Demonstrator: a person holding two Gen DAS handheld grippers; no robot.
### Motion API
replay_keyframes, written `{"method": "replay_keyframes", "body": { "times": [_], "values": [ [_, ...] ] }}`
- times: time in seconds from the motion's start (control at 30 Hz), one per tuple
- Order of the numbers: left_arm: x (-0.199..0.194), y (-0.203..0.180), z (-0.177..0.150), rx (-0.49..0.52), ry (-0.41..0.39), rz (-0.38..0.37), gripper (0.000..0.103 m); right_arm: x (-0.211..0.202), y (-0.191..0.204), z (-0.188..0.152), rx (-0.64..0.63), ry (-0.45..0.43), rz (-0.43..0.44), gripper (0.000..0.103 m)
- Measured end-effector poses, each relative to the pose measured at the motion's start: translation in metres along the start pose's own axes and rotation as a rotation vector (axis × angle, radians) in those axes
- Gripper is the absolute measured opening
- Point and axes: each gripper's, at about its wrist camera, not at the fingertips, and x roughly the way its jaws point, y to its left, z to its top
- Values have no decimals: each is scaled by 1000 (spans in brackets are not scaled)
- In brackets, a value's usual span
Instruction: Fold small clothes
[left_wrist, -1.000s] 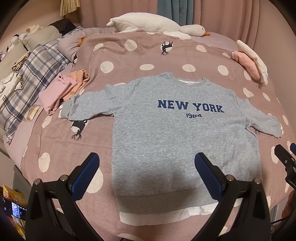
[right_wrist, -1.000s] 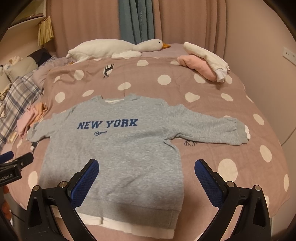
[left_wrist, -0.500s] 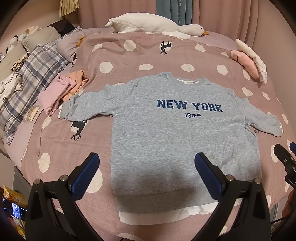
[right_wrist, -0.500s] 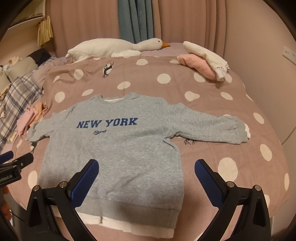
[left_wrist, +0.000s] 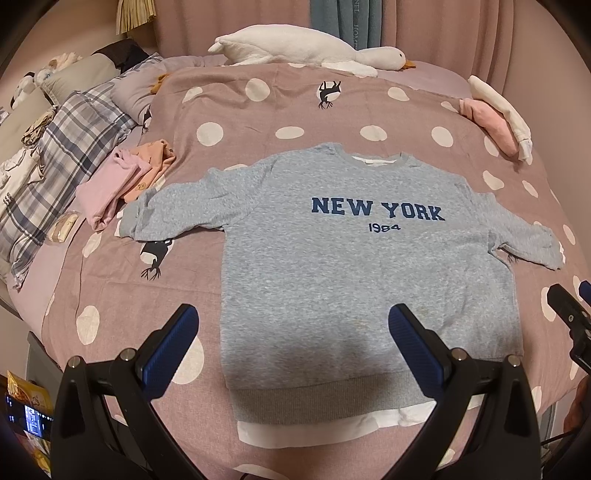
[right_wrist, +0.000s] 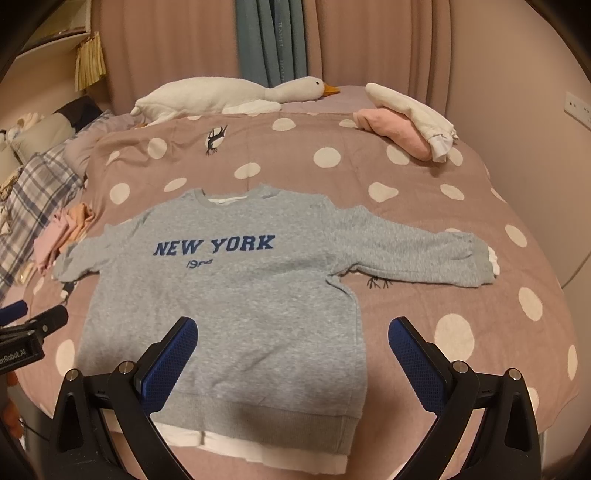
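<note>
Left wrist cam first: my left gripper (left_wrist: 291, 328) is hovering above the near end of the bed, pointing fwd along it, black arms w/ blue textured finger pads (left_wrist: 168, 349) spread wide apart, nothing between them. Right under/ahead of it is the grey long-sleeve sweatshirt with navy "NEW YORK 1984" print (left_wrist: 354, 266), lying flat face-up on the dusty-pink duvet with white polka dots (left_wrist: 236, 107), both sleeves out to the sides, white under-hem sticking out past the ribbed band closest to me. Left pad sits over bare duvet just off the shirt's side edge, right pad over the lower body of the shirt; can't tell any contact, looks like it's above the fabric. Off to the left near the sleeve cuff there's a small pile of folded pink and peach clothes (left_wrist: 125, 181). Long white plush goose (left_wrist: 295, 48) lies across the far end, and a rolled pink-and-cream bundle (left_wrist: 498, 118) is at the far right. Tip of the other tool pokes in at the right edge.

Right wrist cam: right gripper (right_wrist: 291, 328) same deal, level, aimed fwd, blue pads (right_wrist: 415, 360) wide open, empty. Left pad is over the sweatshirt's lower body near the hem, right pad over bare duvet beside it. The sleeve on that side stretches out toward the right. Goose and pink bundle at the far end.
</note>
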Motion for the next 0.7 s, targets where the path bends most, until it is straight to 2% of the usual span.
{"method": "replay_keyframes", "body": {
  "times": [0.57,0.7],
  "values": [
    [7,-3,0,6,15,-12,103,7,-8,-4,17,19,0,102],
    [16,-5,-1,0,34,-38,103,17,-18,-6,62,45,48,102]
  ]
}}
